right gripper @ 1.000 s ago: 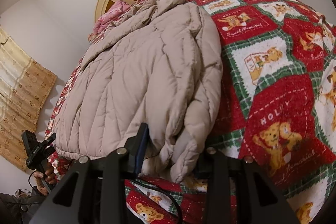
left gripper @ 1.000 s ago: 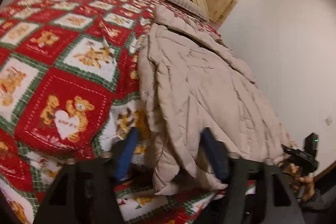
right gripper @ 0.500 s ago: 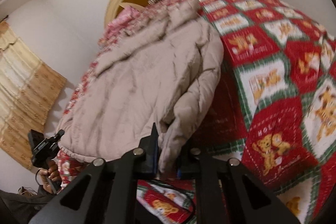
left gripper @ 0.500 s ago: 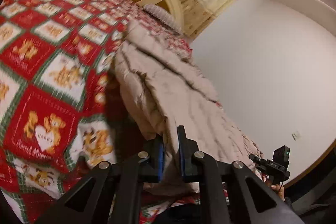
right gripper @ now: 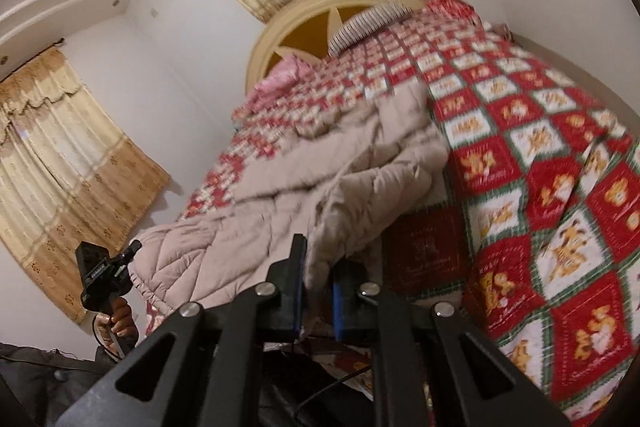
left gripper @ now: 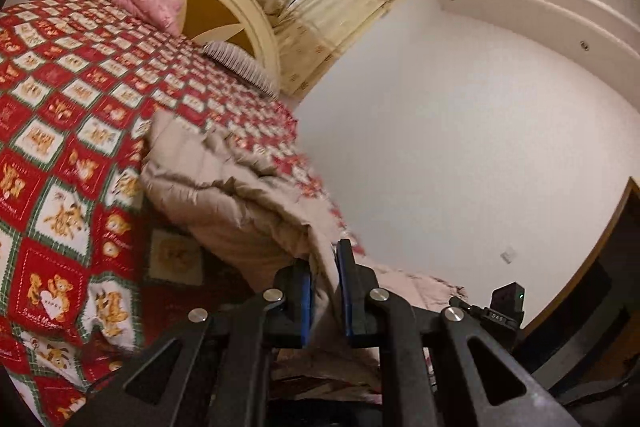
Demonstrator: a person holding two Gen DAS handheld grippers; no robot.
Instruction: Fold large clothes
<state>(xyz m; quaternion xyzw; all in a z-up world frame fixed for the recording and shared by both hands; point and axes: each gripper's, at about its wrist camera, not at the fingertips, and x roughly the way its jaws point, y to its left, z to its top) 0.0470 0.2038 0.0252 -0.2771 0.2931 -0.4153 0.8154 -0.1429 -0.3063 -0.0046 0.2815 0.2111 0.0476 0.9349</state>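
Left gripper point(left gripper: 325, 269) and right gripper point(right gripper: 318, 269) each clamp the hem of the coat point(right gripper: 360, 163) above the bedspread point(right gripper: 540, 155).

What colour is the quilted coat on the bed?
Beige: the padded, quilted coat is plain pale beige all over, clearest in the right wrist view.

The left gripper point(left gripper: 324, 291) pinches the beige coat point(left gripper: 240, 211) hem, lifted off the bed point(left gripper: 60, 147) near its foot edge; the right gripper point(left gripper: 496, 311) shows beyond.
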